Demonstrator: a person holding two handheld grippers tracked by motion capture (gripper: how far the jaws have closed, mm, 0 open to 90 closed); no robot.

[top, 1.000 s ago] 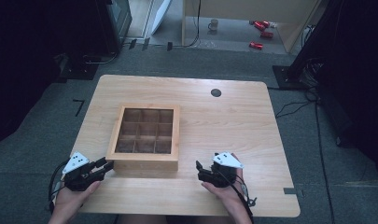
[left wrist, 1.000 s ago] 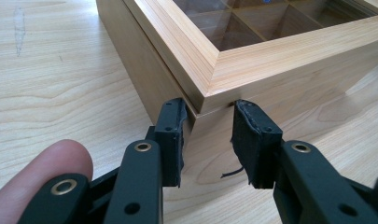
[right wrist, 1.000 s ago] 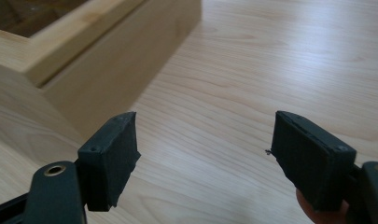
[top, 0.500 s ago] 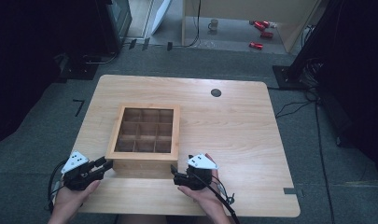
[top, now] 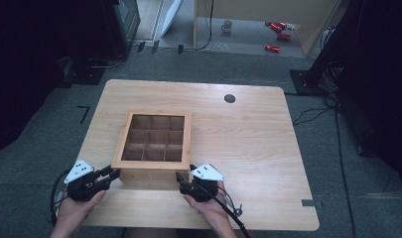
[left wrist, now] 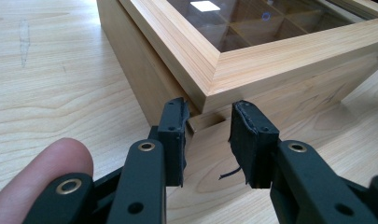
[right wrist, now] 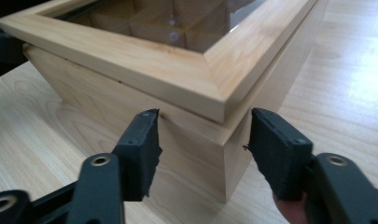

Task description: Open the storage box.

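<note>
On the table [top: 248,129], toward its near left, sits the wooden box [top: 154,141], with plenty of bare tabletop to its right and beyond it, less on the left. I see its glass lid facing up, nearly square, its sides running about parallel to the table's edges. My left gripper [top: 111,174] is closed on the box's near left corner, under the lid's rim. My right gripper [top: 180,177] straddles the near right corner; its jaws have just been closing, and I see gaps between pads and wood.
</note>
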